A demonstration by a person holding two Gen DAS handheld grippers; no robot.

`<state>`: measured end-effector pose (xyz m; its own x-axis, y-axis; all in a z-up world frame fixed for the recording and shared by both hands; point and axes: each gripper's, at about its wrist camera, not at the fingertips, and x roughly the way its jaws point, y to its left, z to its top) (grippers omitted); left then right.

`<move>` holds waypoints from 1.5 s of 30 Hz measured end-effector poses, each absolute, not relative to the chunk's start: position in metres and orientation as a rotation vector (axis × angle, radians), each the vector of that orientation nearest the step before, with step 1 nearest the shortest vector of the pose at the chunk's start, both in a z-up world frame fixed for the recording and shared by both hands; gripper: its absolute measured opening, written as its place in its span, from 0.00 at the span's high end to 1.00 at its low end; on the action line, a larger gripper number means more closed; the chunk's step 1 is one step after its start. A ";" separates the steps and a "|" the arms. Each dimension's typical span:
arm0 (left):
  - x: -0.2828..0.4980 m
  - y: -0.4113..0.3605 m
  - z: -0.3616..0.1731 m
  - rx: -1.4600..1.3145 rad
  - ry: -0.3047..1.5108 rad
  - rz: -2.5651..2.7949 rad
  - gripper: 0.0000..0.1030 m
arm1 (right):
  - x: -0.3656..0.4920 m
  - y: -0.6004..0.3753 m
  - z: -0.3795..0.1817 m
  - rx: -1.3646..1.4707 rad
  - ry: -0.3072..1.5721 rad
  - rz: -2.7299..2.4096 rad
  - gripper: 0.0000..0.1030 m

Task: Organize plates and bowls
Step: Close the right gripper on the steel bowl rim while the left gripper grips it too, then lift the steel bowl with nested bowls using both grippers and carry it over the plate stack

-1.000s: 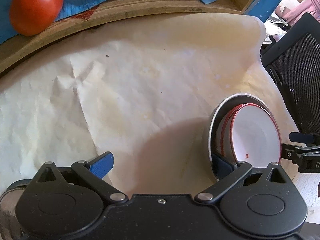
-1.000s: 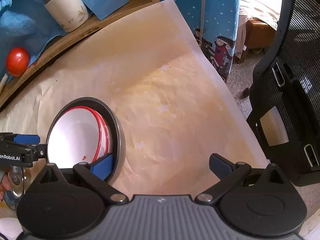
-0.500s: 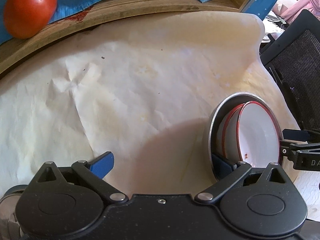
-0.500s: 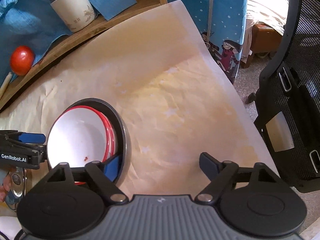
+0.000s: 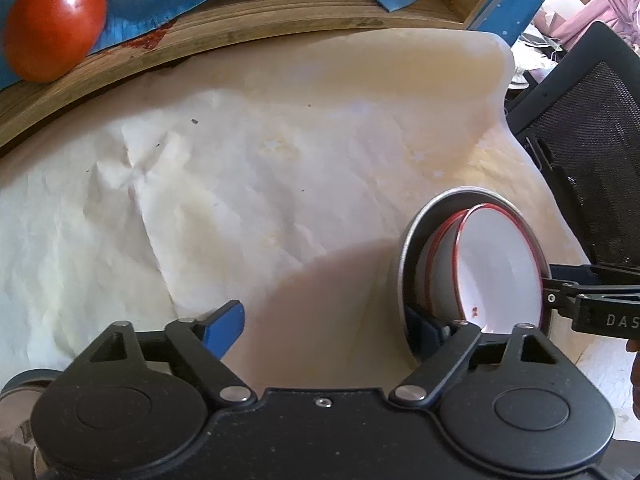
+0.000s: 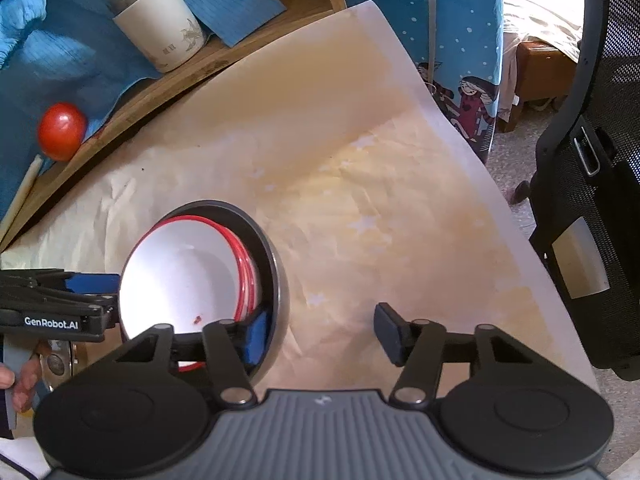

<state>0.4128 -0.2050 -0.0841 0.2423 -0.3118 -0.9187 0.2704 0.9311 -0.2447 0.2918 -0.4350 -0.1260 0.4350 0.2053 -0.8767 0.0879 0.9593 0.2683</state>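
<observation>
- Bowls (image 6: 176, 280), white with red rims, nested inside a grey metal bowl (image 6: 278, 292) on crumpled paper (image 5: 240, 184).
- Right gripper (image 6: 320, 330) closing, blue pad inside the metal bowl's wall, other pad outside; not yet pressing.
- Left gripper (image 5: 332, 320) closing too, one pad inside the opposite wall, gripping nothing.
- Farther back: tomato (image 5: 54, 24) on blue cloth (image 6: 60, 52), white canister (image 6: 158, 22) on wooden shelf (image 5: 280, 24).

Daylit room. Counter (image 6: 360, 200) under creased pale paper sheet (image 5: 240, 200). Wooden shelf (image 6: 224, 52) behind, draped in blue cloth (image 6: 60, 52). Black mesh office chair (image 6: 600, 200) beside counter. Blue dotted curtain (image 6: 460, 20) with cartoon figures, speckled floor (image 6: 504, 160), sunlit bed (image 6: 540, 20) beyond.
</observation>
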 end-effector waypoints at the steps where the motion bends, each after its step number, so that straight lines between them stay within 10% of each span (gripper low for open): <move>1: 0.412 -0.205 -0.083 -0.039 1.264 -0.401 0.19 | 0.292 -0.435 -0.126 0.294 1.122 0.077 0.46; 19: 0.407 -0.204 -0.080 -0.132 1.275 -0.421 0.46 | 0.287 -0.433 -0.126 0.376 1.106 0.126 0.72; 33: 0.402 -0.212 -0.076 -0.220 1.268 -0.468 0.89 | 0.284 -0.433 -0.127 0.423 1.102 0.151 0.86; 45: 0.398 -0.213 -0.076 -0.236 1.255 -0.433 0.91 | 0.281 -0.431 -0.128 0.433 1.096 0.153 0.88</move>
